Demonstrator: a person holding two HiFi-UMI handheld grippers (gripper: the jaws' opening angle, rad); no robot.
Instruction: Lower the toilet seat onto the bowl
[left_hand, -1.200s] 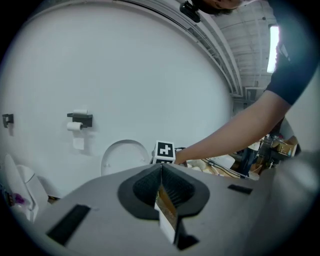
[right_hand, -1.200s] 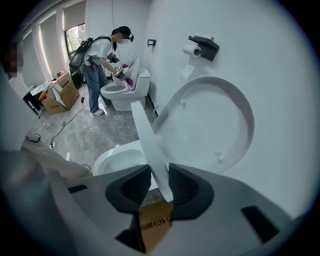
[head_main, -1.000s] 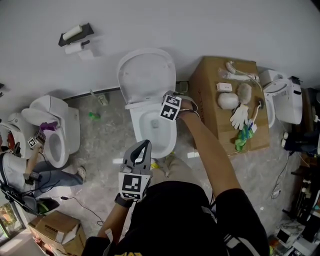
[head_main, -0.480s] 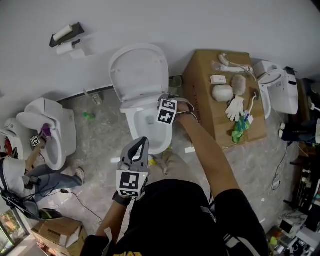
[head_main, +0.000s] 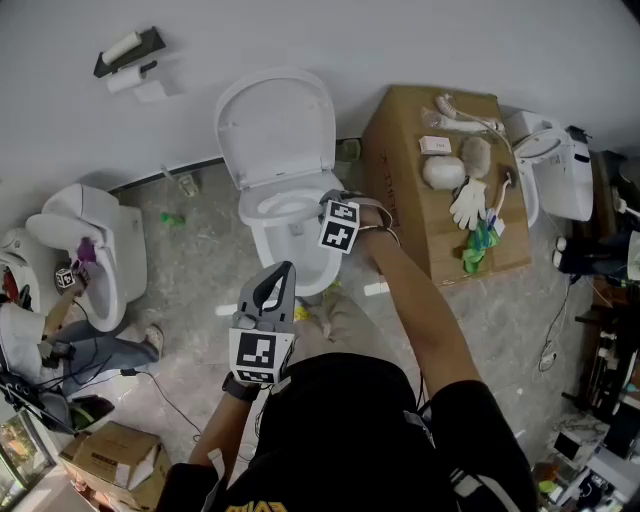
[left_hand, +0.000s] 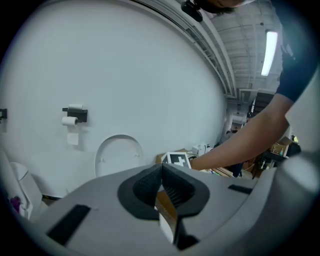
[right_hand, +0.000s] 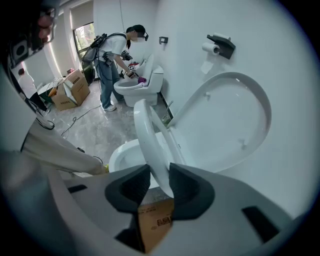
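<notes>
Your right gripper (right_hand: 152, 187) pinches the rim of the toilet seat (right_hand: 147, 140), tilted halfway above the bowl (right_hand: 122, 152), while your left gripper (left_hand: 161, 175) sits closed and empty; that slick rim could slip free and slam down

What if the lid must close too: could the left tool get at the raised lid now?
Probably yes: the left tool, shut and empty, faces the upright lid; the right arm crosses beside it.
</notes>
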